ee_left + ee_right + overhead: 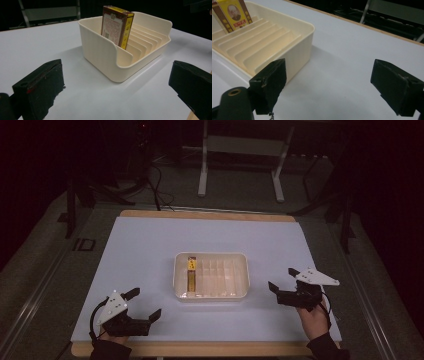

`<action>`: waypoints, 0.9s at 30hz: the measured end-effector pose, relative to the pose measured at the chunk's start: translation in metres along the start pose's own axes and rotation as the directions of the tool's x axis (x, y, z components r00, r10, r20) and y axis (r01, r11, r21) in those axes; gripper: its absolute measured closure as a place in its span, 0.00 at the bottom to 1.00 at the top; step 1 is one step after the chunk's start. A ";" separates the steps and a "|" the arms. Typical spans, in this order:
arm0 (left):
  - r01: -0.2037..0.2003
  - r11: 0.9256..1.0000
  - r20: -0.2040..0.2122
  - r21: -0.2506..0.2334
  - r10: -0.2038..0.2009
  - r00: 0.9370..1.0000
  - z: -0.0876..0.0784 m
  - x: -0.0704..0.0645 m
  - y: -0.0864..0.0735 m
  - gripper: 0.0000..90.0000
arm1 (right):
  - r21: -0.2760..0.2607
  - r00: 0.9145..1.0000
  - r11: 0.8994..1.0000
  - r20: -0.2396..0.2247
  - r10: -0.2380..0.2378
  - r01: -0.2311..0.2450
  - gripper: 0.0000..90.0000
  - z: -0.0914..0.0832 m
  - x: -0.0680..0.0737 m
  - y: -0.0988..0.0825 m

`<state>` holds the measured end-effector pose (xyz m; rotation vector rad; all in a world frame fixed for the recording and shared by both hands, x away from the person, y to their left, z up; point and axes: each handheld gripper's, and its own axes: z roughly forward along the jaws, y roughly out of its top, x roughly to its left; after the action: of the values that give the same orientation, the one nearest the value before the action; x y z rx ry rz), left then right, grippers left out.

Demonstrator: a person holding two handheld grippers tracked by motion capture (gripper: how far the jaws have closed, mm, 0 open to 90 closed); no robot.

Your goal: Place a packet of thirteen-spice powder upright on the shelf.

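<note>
A cream slotted tray (211,292) sits in the middle of the white table; it also appears in the left gripper view (100,55) and in the right gripper view (297,47). A brown and yellow box (191,273) (117,25) (233,13) stands on edge in the tray's leftmost slot. My left gripper (147,304) (117,85) rests open near the front left of the table, apart from the tray. To the tray's right, my right gripper (283,280) (337,87) is open with nothing between its jaws.
The white mat (150,245) covers a wooden tabletop whose edge (200,349) runs along the front. Dark floor, cables and a white metal stand (240,150) lie beyond the far edge.
</note>
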<state>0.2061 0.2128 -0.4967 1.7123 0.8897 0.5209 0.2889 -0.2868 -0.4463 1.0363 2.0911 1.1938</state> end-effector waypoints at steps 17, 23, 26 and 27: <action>-0.001 1.000 0.005 0.000 0.001 1.000 0.001 0.000 0.000 0.00 | 0.008 0.998 1.000 0.060 0.027 -0.028 0.15 -0.015 -0.013 -0.027; 0.000 1.000 0.005 0.000 0.000 1.000 0.001 0.000 0.000 0.00 | 0.008 0.997 1.000 0.067 0.028 -0.029 0.15 -0.018 -0.016 -0.031; 0.000 1.000 0.006 -0.001 0.000 1.000 0.001 0.000 0.000 0.00 | 0.006 0.997 0.999 0.070 0.036 -0.037 0.15 -0.017 -0.017 -0.031; 0.000 1.000 0.006 -0.001 0.000 1.000 0.001 0.000 0.000 0.00 | 0.006 0.997 0.999 0.070 0.036 -0.037 0.15 -0.017 -0.017 -0.031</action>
<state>0.2065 0.2120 -0.4967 1.7123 0.8857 0.5156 0.2744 -0.3186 -0.4640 1.1080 2.0321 1.1510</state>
